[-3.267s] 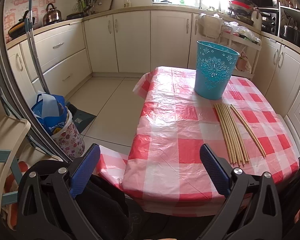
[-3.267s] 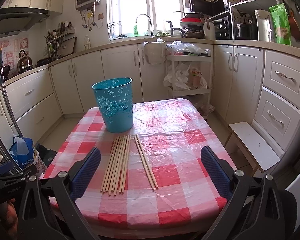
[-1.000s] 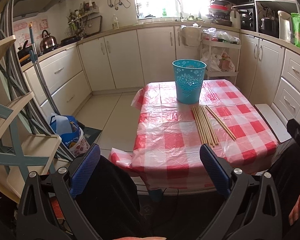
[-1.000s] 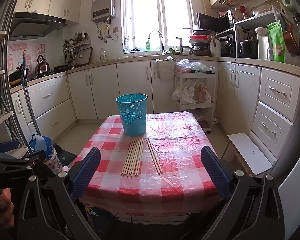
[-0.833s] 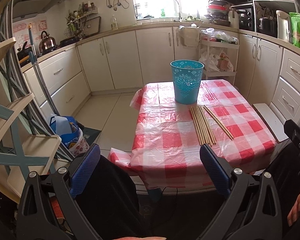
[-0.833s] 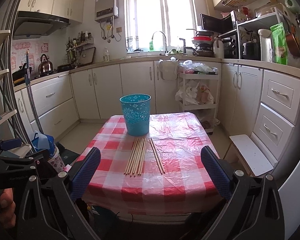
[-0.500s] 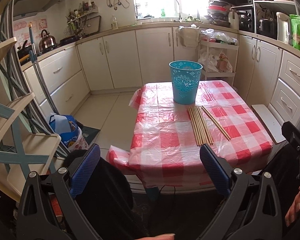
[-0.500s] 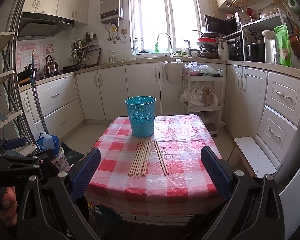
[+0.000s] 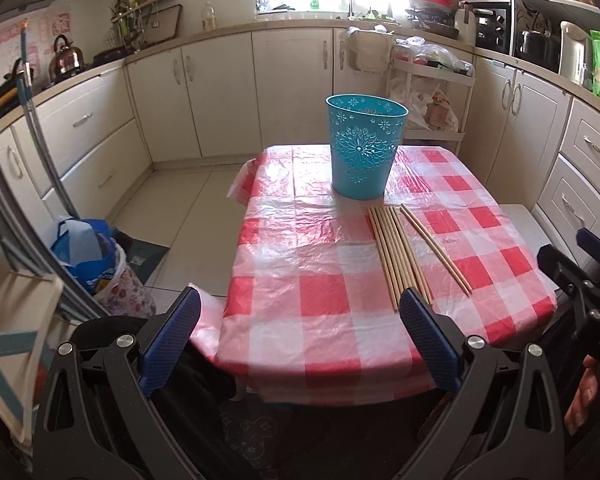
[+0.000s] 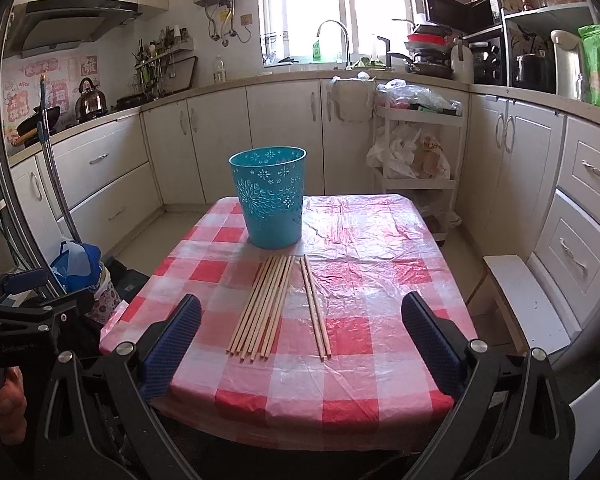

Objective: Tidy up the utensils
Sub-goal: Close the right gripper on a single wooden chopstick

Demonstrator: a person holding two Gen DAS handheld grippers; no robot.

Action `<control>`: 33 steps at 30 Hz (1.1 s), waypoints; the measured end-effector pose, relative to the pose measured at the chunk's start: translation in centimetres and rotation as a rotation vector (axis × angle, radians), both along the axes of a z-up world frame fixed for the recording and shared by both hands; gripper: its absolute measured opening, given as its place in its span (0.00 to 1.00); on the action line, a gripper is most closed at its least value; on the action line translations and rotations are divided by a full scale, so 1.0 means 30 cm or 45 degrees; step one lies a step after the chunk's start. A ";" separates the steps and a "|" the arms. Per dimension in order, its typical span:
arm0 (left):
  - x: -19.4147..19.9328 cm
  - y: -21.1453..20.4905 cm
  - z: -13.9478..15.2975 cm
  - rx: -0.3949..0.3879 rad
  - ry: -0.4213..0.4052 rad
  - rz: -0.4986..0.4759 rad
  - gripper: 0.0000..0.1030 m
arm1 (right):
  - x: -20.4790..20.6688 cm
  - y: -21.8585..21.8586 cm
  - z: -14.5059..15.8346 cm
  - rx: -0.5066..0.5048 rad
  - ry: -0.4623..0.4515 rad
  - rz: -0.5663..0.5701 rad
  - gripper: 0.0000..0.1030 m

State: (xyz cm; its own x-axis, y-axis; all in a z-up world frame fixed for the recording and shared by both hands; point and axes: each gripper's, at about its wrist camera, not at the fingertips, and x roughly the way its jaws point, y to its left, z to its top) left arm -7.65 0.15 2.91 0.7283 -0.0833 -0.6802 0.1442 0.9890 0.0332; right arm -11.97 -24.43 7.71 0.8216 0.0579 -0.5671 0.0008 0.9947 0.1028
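Several wooden chopsticks (image 9: 398,254) lie side by side on the red-checked tablecloth, with a separate pair (image 9: 434,250) to their right. They also show in the right wrist view as the bundle (image 10: 266,306) and the pair (image 10: 315,306). A teal perforated bucket (image 9: 364,152) (image 10: 269,196) stands upright behind them. My left gripper (image 9: 300,336) is open and empty, off the table's near-left edge. My right gripper (image 10: 300,338) is open and empty at the near edge, short of the chopstick tips.
The table (image 10: 380,240) stands in a kitchen with cream cabinets around it. A floral bag with blue plastic (image 9: 100,264) sits on the floor to the left. A white stool (image 10: 528,300) is to the right. A white trolley (image 10: 416,160) stands behind.
Both grippers have moved forward toward the table after backing away from it; the table and chopsticks now look larger. Both stay open. Nothing on the table has moved.
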 end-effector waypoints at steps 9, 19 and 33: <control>0.258 -0.111 -0.111 -0.013 0.073 -0.050 0.93 | 0.312 -0.039 -0.154 0.021 0.194 0.137 0.57; 0.388 -0.182 -0.217 0.015 0.124 -0.072 0.93 | 0.572 -0.052 -0.338 -0.058 0.410 0.170 0.36; 0.443 -0.153 -0.273 -0.017 0.176 -0.052 0.93 | 0.731 -0.036 -0.443 -0.078 0.500 0.190 0.21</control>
State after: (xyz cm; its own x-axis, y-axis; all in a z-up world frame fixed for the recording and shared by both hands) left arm 5.64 -4.43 -5.29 0.6235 -0.1209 -0.7724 0.1870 0.9824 -0.0029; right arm 9.97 -25.52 -5.57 0.5274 0.1160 -0.8417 -0.1163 0.9912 0.0638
